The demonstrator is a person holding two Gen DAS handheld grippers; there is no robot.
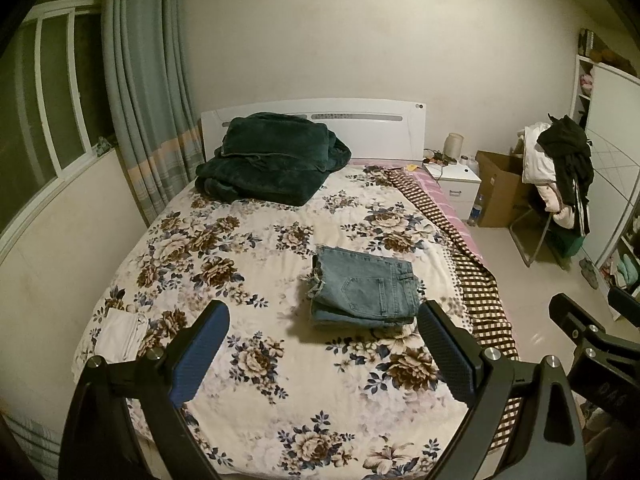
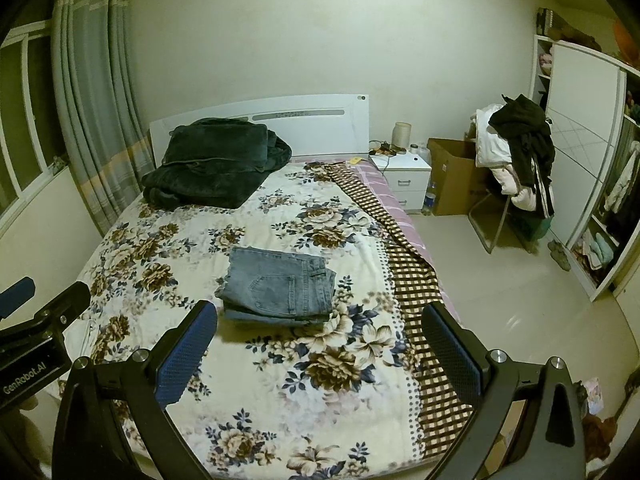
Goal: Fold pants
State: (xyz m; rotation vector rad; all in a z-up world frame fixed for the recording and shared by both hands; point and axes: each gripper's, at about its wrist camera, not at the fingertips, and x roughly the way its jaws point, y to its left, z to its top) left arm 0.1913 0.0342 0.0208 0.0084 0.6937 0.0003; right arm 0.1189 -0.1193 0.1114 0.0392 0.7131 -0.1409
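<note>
Folded light-blue jeans [image 1: 365,288] lie in a compact stack on the floral bedspread [image 1: 256,240], back pocket up; they also show in the right wrist view [image 2: 280,286]. My left gripper [image 1: 324,320] is open and empty, held above the near part of the bed, short of the jeans. My right gripper [image 2: 320,320] is open and empty too, its fingers apart, just in front of and to the right of the jeans. The right gripper's body shows at the right edge of the left wrist view [image 1: 584,332].
A dark green blanket [image 1: 272,160] is heaped by the white headboard [image 1: 372,124]. A folded white cloth [image 1: 122,334] lies at the bed's left edge. A checked sheet [image 1: 476,288] hangs off the right side. A nightstand [image 1: 456,184], cardboard box [image 1: 496,188] and clothes-laden chair [image 1: 560,176] stand on the right.
</note>
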